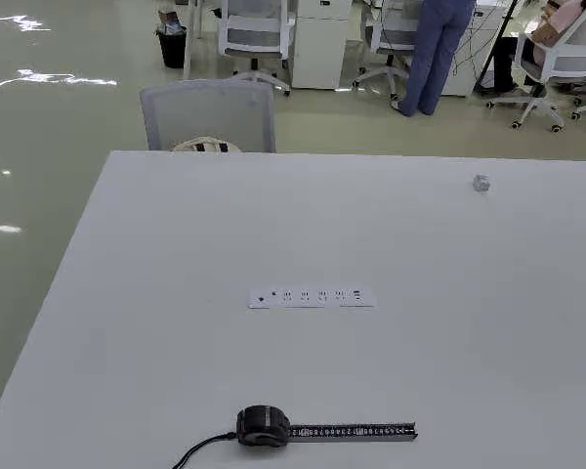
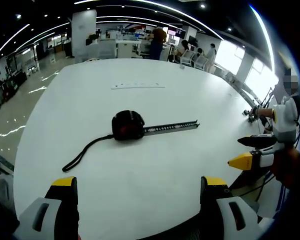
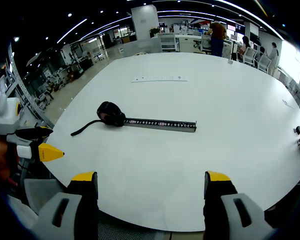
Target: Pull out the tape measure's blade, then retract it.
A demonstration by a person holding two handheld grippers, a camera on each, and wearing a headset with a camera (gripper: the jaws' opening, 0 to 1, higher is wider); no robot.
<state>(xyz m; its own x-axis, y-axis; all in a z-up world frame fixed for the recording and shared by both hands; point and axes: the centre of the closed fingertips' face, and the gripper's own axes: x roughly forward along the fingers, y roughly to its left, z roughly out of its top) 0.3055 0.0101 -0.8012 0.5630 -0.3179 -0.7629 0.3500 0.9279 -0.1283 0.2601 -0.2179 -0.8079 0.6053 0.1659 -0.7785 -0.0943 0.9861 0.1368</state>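
Tape measure sits near the front edge of the white table, its dark case upright on its flat side and its blade lying partly drawn out to the right, flat on the surface. A dark strap trails off the case on the other side.

We hold both tools off the table's near edge, touching nothing. The left gripper has its jaws spread wide, and so does the right gripper.

Our worry is the case: it looks light and nothing pins it, so a tug on the blade's end would likely drag the whole thing along instead of drawing out more blade. The blade's tip lies thin against the table, so we judge a pinch there could slip. If the blade is let go at once, it may whip back and knock the case about; the loose strap could also snag a jaw.

On the table we see no container. A dark bin stands on the floor far behind; its contents are too small to tell.
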